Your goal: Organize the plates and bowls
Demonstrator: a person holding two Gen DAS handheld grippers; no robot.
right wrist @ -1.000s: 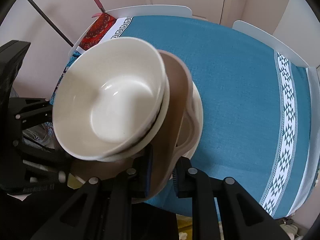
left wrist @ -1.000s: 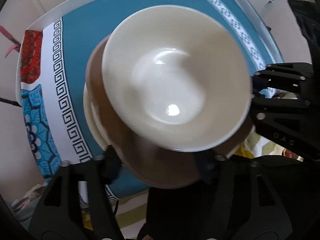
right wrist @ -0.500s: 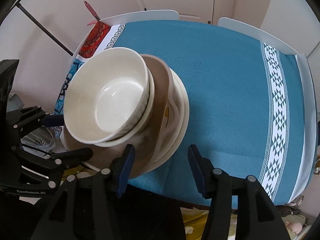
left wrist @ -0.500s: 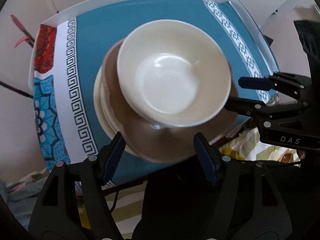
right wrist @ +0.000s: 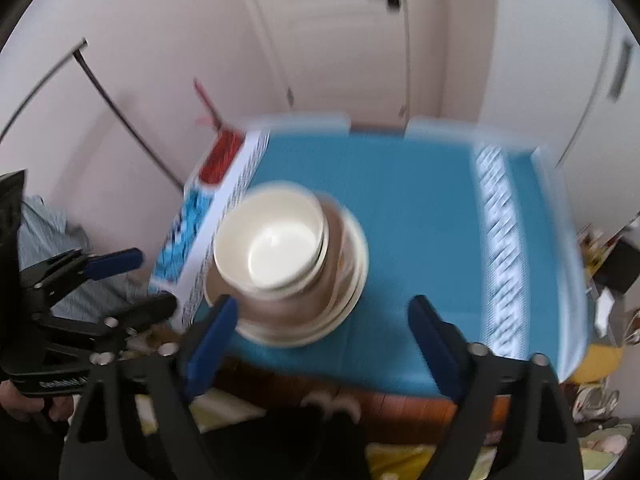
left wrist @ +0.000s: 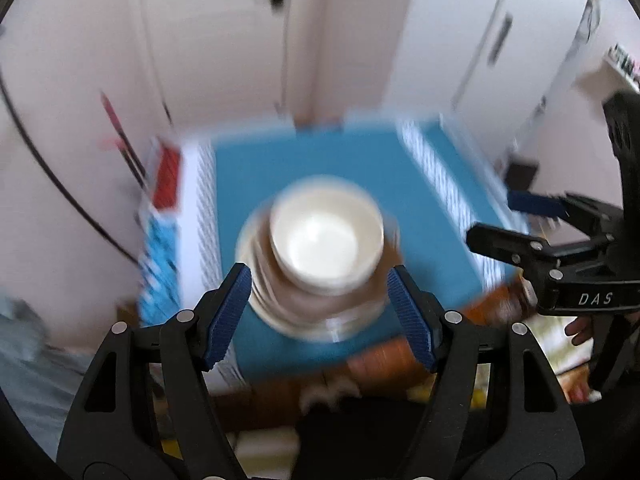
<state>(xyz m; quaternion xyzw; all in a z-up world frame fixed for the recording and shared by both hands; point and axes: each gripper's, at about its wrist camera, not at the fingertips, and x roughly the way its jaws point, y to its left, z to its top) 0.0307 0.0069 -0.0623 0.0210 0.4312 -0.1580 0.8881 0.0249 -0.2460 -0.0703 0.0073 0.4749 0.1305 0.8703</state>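
Observation:
A stack stands on the blue tablecloth (left wrist: 352, 160) near the table's front edge: cream bowls (left wrist: 326, 240) nested on a brown plate (left wrist: 340, 304) over cream plates (left wrist: 256, 292). The bowls also show in the right wrist view (right wrist: 276, 252), above the brown plate (right wrist: 340, 256). My left gripper (left wrist: 320, 316) is open and empty, pulled back above the stack. My right gripper (right wrist: 320, 344) is open and empty, also drawn back. Each gripper shows in the other's view, the right one (left wrist: 520, 220) and the left one (right wrist: 120, 280). Both views are motion-blurred.
The cloth has white patterned bands at its left (right wrist: 224, 216) and right (right wrist: 500, 256) sides and a red patch (right wrist: 220, 160) at the far left corner. White doors (right wrist: 340, 40) stand behind the table. A wooden floor (left wrist: 380, 360) lies below the front edge.
Both grippers have let go of the stack, opened wide and pulled back and up. The stack now rests on the table and looks much smaller.

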